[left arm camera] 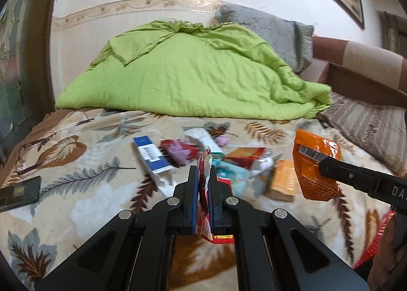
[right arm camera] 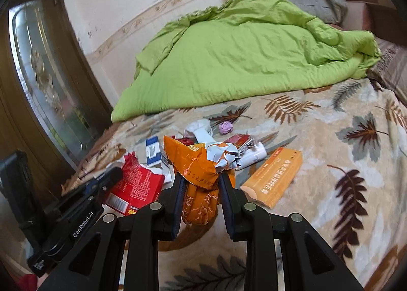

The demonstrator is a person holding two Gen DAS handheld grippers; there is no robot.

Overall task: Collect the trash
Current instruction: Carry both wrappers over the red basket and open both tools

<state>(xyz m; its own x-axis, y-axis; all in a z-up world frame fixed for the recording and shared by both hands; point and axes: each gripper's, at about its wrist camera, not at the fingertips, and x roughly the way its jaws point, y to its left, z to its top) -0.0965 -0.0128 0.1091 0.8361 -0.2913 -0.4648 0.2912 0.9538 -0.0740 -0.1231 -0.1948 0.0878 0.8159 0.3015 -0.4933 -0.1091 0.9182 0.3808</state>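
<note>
Between our left tongs [left arm camera: 204, 176] a torn red wrapper [left arm camera: 204, 189] stands edge-on, clamped flat, its long axis running up past the tips and its lower end cut off behind the pads. Our right tongs [right arm camera: 201, 179] grip a crinkled orange foil bag [right arm camera: 195, 163], partly hidden by the fingers. Beyond, on the leaf-patterned blanket [right arm camera: 330, 163], lie an orange carton [right arm camera: 273, 176], a blue-and-white box [left arm camera: 152, 158] and blurred scraps we cannot identify.

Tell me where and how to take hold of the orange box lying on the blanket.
Grip the orange box across its narrow width near the middle, coming down from above. It lies flat on the leaf-print blanket with its long sides clear; only its far end sits close to the white bottle.
</note>
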